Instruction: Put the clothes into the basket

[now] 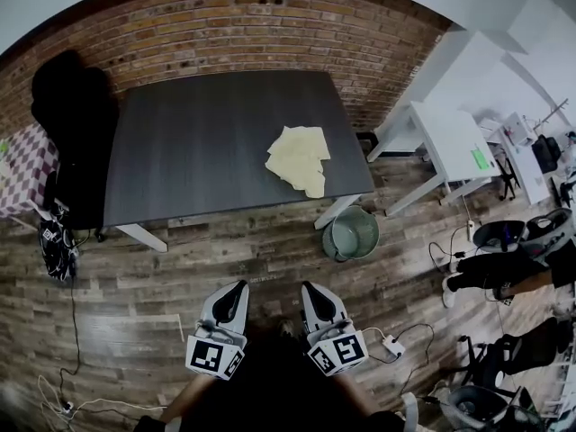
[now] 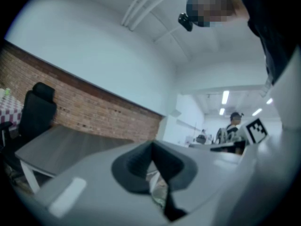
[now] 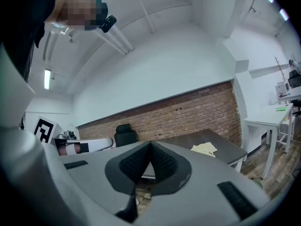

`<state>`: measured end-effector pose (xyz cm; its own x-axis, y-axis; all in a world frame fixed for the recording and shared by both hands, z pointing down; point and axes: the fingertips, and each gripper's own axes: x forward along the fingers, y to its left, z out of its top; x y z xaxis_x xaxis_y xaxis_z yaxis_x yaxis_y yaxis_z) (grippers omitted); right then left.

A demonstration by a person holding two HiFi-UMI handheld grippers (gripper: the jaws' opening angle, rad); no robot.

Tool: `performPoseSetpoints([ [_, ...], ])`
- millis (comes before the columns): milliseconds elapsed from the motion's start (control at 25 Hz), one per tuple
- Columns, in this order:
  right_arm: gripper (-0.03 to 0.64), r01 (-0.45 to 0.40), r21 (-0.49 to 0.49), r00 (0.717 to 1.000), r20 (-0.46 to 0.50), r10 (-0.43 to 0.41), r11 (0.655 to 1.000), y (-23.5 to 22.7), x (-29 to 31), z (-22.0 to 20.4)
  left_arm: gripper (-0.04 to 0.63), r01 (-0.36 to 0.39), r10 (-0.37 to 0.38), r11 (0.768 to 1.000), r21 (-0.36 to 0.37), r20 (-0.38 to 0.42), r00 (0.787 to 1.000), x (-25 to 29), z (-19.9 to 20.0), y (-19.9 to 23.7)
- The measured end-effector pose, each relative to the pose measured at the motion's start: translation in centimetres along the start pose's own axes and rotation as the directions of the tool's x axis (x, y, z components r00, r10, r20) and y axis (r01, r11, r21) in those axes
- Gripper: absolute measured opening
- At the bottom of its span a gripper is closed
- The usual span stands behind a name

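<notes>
Over floor (image 1: 270, 252), left gripper (image 1: 239, 286), right gripper (image 1: 307, 287), level

Dark table (image 1: 207, 142) before brick wall (image 1: 243, 25); black chair (image 1: 72, 124) at table's left

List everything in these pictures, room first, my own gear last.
dark grey rectangular table: one, dark grey, centre, in front of the wall
pale yellow crumpled cloth: one, pale yellow, on the table's front right part
round grey-green basket: one, grey-green, on the floor by the table's front right corner
black office chair: one, black, left of the table
white side tables: at least two, white, right
brick wall: one, red-brown, behind the table
wooden plank floor: one, brown
left claw: one, grey, bottom centre, shut, empty
right claw: one, grey, beside it, shut, empty
</notes>
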<state>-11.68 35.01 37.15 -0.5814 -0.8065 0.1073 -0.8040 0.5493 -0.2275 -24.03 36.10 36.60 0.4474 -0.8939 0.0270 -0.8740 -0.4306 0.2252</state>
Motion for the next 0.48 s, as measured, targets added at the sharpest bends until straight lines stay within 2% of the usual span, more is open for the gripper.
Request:
performPoseSetpoints([
  [480, 0.006, 0.077, -0.043, 0.996, -0.029, -0.078, 0.996, 1.9, 1.8, -1.3, 0.006, 0.07, -0.071, 0.997, -0.008, -0.029, 0.997, 0.6, -1.1, 4.0],
])
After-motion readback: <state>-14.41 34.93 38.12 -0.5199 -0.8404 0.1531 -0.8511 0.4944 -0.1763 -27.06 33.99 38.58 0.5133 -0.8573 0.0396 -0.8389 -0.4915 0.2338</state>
